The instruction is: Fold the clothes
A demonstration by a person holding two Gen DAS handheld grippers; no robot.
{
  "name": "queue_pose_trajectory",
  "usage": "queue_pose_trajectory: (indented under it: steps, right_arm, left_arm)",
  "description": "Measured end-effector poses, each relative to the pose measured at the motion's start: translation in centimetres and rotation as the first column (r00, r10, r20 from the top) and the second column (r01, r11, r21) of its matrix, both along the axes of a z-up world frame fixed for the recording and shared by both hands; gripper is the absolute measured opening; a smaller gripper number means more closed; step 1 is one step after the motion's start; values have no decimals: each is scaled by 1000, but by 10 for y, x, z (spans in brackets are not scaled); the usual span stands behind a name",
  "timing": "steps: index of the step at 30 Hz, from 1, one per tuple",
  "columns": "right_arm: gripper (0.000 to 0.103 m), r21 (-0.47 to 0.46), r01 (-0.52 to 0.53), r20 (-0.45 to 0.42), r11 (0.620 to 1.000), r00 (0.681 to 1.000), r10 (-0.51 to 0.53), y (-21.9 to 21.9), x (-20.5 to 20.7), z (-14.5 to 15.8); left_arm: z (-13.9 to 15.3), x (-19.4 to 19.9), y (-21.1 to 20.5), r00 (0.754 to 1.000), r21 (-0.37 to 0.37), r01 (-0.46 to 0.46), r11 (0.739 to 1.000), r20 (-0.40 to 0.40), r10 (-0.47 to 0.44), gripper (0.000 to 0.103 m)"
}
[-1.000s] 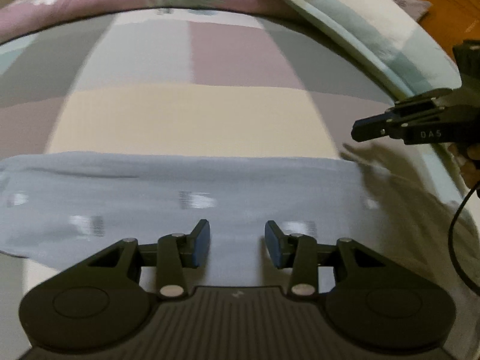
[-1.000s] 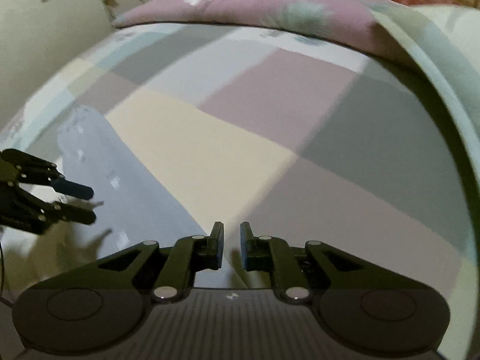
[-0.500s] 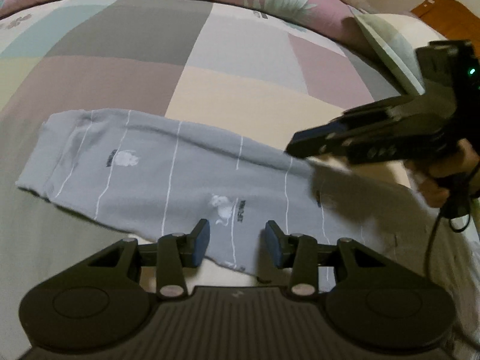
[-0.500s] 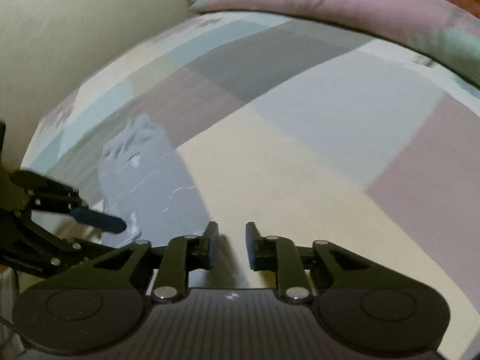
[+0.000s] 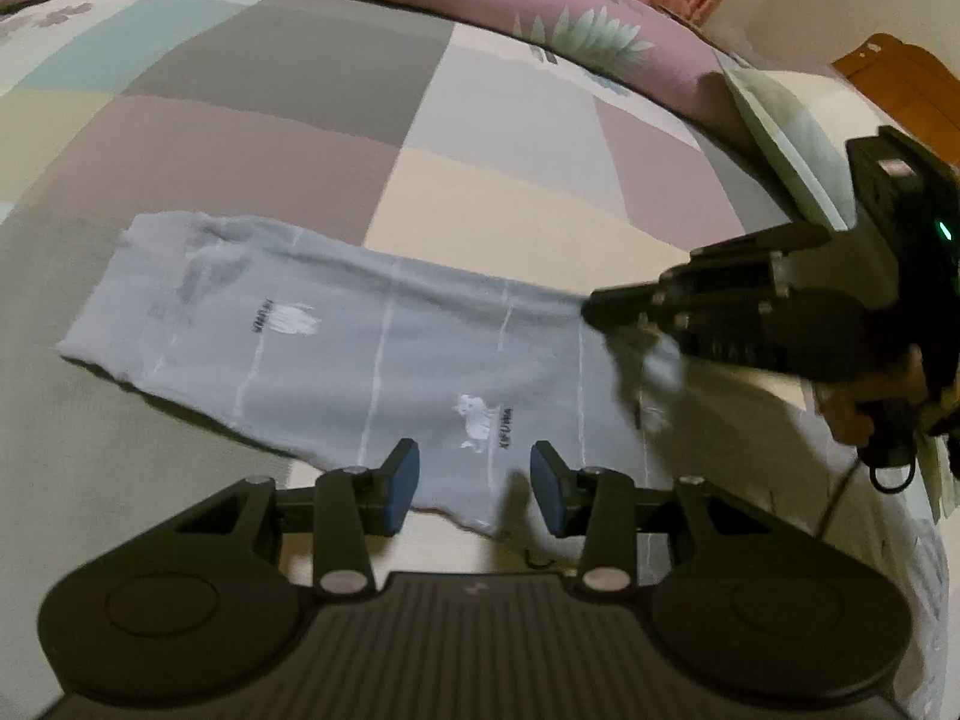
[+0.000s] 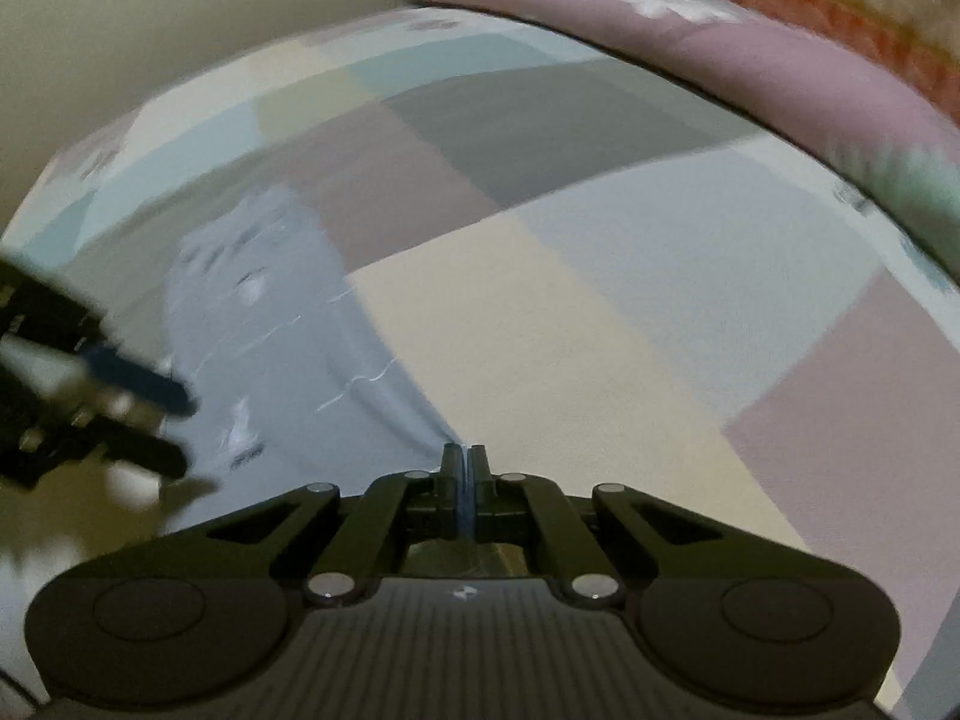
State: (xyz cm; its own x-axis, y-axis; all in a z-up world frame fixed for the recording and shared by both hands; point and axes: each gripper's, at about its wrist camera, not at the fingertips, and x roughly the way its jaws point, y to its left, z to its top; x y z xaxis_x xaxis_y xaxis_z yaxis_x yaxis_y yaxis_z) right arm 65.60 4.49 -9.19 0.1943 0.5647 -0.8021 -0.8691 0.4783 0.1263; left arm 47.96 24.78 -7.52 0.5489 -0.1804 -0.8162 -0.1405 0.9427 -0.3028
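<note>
right wrist view: right gripper clenched on grey garment edge, left gripper released.

Patchwork bedspread (pastel squares), cream wall, dim light.

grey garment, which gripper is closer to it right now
Right. The right gripper is shut on the grey garment's edge; the left gripper hovers open over its near edge, not gripping it.
</note>
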Motion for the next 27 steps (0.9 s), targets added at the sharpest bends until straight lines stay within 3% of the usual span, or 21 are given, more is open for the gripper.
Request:
queue_pose_trajectory:
  steps: [4, 8, 11, 14, 19, 23, 25, 26, 27]
  right_arm:
    - [9, 8, 25, -75, 1000, 997, -25, 1, 13, 5]
    - [15, 87, 2, -135, 996, 991, 10, 17, 26, 20]
    - [19, 139, -39, -210, 990, 975, 68, 47, 39, 22]
    - [20, 170, -73, -293, 983, 948, 122, 89, 51, 12]
    - [20, 138, -151, -345, 979, 919, 190, 145, 58, -7]
    - [21, 122, -213, -346, 969, 906, 243, 169, 52, -14]
    - [17, 116, -237, -321, 965, 910, 262, 174, 46, -14]
    - [2, 112, -243, -308, 964, 913, 266, 174, 43, -13]
    - [2, 110, -241, -298, 964, 917, 263, 172, 41, -11]
  left_arm:
    - [4, -7, 15, 999, -35, -33, 999, -2, 33, 41]
    - [5, -24, 53, 984, -154, -177, 972, 9, 180, 41]
    - [-3, -36, 86, 946, -235, -315, 919, 0, 324, 40]
    - [-17, -47, 118, 892, -292, -437, 851, -21, 451, 40]
    - [-43, -51, 144, 838, -398, -508, 764, -25, 544, 40]
    - [-50, -41, 150, 831, -415, -500, 760, 17, 556, 39]
    - [-51, -37, 152, 825, -407, -506, 760, 27, 564, 30]
    - [-51, -35, 152, 823, -390, -513, 765, 29, 567, 16]
    - [-50, -33, 152, 822, -372, -519, 770, 31, 569, 7]
